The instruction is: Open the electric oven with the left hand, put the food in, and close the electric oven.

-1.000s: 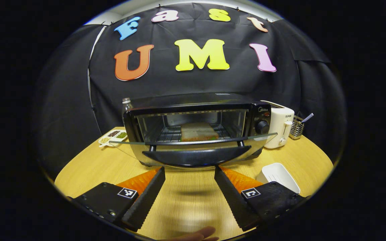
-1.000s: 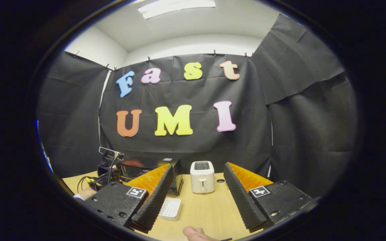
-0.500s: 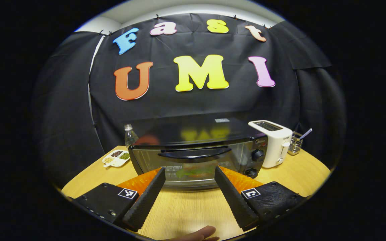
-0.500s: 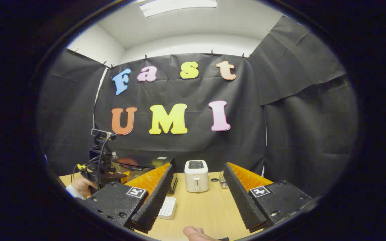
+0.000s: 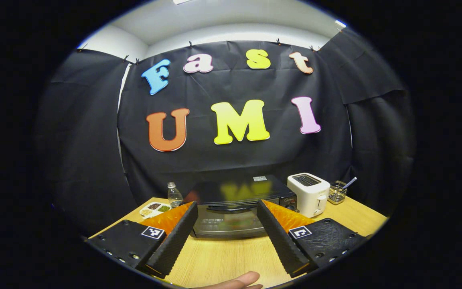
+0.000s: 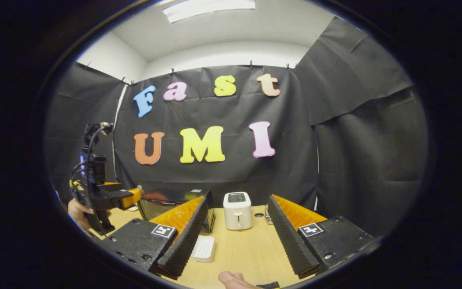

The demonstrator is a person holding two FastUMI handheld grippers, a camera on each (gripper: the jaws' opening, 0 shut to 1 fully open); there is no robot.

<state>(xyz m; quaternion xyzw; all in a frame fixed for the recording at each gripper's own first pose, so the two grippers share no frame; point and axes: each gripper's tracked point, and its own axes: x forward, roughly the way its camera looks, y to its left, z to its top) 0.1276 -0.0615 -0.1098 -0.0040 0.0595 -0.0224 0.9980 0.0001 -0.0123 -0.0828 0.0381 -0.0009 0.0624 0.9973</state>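
The electric oven (image 5: pixel 235 208) sits square on the wooden table, a black box with a glossy top, its glass door shut and upright with the dark handle bar running across the upper edge. Behind the glass there's a dim greenish shape, the food (image 5: pixel 237 221), too murky to make out. From the right gripper view the oven (image 6: pixel 167 200) shows at the left.

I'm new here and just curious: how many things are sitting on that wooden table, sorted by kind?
Kitchen appliances: 2, the electric oven and the toaster.
Bottles: 1, the clear bottle.
Dishes and trays: 2, the snack dish and the white tray.
Wire baskets: 1, the utensil basket.
Total: 6.
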